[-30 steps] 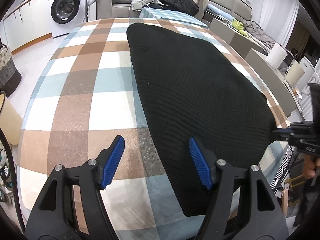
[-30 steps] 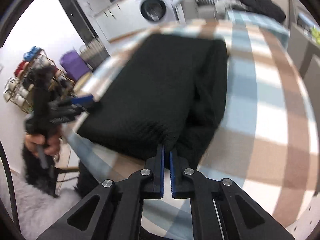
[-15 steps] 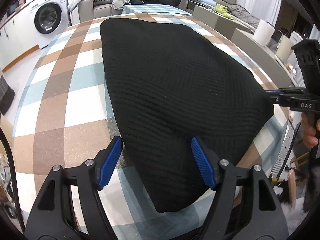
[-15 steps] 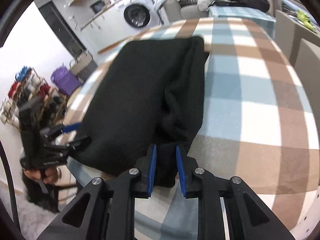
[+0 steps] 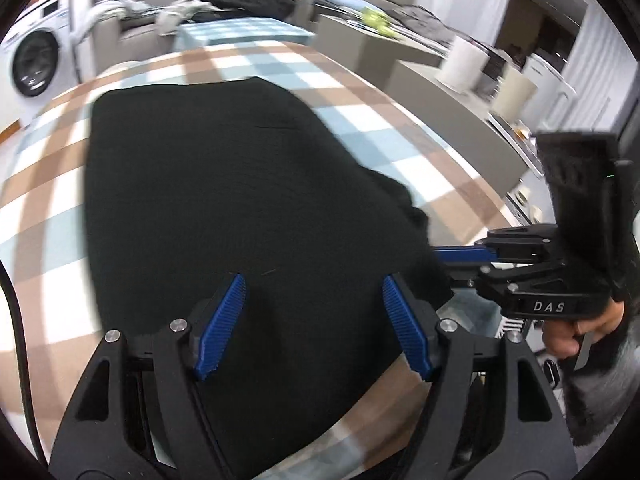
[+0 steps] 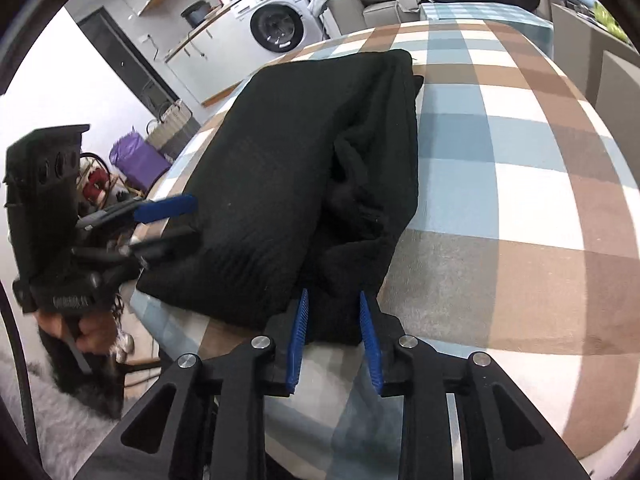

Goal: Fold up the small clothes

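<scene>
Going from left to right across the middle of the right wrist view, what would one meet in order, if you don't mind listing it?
Left gripper held in a hand → black garment, its right side bunched → bare checked tablecloth.

A plain black knitted garment (image 6: 288, 168) with a fine ribbed texture lies on a tablecloth (image 6: 520, 184) checked in brown, pale blue and white. Both black plastic grippers, left (image 5: 312, 320) and right (image 6: 332, 336), carry bright blue ridged finger pads (image 5: 220, 320). Behind stand a white washing machine (image 6: 276, 20) with a dark round door, a purple bag (image 6: 136, 156) and a grey sofa (image 6: 352, 4).
</scene>
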Demonstrator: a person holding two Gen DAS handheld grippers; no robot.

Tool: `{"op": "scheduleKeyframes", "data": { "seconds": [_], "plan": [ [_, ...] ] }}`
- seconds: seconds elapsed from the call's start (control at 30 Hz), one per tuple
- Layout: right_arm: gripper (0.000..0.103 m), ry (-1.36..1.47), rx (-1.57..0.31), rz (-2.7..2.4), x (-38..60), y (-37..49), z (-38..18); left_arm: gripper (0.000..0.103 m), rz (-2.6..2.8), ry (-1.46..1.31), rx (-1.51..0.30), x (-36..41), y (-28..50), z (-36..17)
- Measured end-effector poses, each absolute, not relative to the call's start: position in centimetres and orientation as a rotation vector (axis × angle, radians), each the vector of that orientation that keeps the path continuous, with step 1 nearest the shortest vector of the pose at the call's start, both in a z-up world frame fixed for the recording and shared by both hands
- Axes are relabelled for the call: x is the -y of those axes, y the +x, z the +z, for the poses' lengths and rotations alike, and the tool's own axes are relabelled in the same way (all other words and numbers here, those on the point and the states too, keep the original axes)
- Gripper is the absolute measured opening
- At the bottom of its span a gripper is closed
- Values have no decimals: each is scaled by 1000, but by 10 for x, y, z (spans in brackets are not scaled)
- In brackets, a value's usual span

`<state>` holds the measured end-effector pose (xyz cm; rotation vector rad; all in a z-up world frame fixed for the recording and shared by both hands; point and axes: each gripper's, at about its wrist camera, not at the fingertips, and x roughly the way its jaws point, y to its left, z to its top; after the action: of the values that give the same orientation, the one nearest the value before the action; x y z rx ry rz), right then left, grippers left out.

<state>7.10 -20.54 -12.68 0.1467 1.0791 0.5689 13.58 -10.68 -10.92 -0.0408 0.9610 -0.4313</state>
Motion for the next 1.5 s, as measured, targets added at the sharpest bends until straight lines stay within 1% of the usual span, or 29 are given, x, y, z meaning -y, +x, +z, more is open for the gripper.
{"op": "scheduleKeyframes", "data": {
  "seconds": [0.03,0.1,0.17,0.27,0.3,0.37,0.4,0.43,0.5,0.6,0.63,0.67,0.73,0.8,0.83,0.9,0.97,1.1,1.17,1.23,1.27,1.3,1.33,1.37,1.4,1.43,1.5],
  "plan": [
    [7,140,-1056,581,206,68,-121,69,-444,-41,-972,115,137,-110],
    [4,158,-1026,650,211,60,-111,69,-473,-41,-972,125,139,-108],
    [3,150,-1048,678,211,56,-115,69,-491,-38,-964,135,140,-106],
    [3,154,-1120,669,210,61,-137,69,-498,-39,-976,145,144,-108],
    [3,164,-1117,680,211,62,-137,69,-501,-38,-978,148,147,-109],
    [5,157,-1113,692,215,62,-131,69,-507,-33,-972,155,149,-111],
    [8,158,-1098,689,218,62,-128,68,-514,-36,-975,158,151,-112],
    [13,165,-1089,678,221,64,-126,64,-522,-44,-972,158,152,-113],
    [17,209,-1075,636,233,71,-125,55,-518,-56,-975,159,155,-116],
    [17,294,-1060,592,246,86,-128,47,-494,-80,-991,157,159,-122],
    [17,313,-1048,592,247,89,-129,40,-486,-76,-989,157,160,-124],
    [17,335,-1035,599,245,94,-129,37,-470,-63,-989,158,161,-126],
    [17,348,-1020,608,241,100,-130,22,-451,-55,-979,157,160,-128],
    [16,351,-1034,614,233,106,-134,14,-439,-66,-967,154,160,-128],
    [16,365,-1039,634,232,110,-135,11,-445,-83,-965,152,161,-127],
    [11,334,-1053,649,227,106,-132,10,-454,-117,-960,146,160,-126],
    [9,285,-1089,674,217,100,-134,9,-467,-129,-953,143,159,-123],
    [9,212,-1109,679,212,93,-132,9,-481,-133,-961,143,159,-124],
    [14,238,-1082,668,219,97,-124,10,-492,-134,-962,143,159,-125],
    [32,285,-1041,617,229,107,-117,11,-495,-152,-964,141,159,-125],
    [34,303,-1027,608,232,111,-114,13,-497,-155,-967,141,158,-125],
    [38,312,-1020,603,230,117,-112,18,-503,-156,-972,141,158,-124],
    [42,316,-1020,611,228,122,-112,28,-511,-160,-971,140,157,-122],
    [42,327,-1023,621,224,128,-113,35,-516,-161,-967,139,155,-120],
    [42,344,-1031,634,219,134,-114,47,-508,-157,-962,138,153,-117],
    [44,348,-1042,643,215,140,-117,55,-493,-152,-948,134,151,-114],
    [45,349,-1065,661,208,144,-121,56,-462,-146,-925,122,146,-109]
  ]
}}
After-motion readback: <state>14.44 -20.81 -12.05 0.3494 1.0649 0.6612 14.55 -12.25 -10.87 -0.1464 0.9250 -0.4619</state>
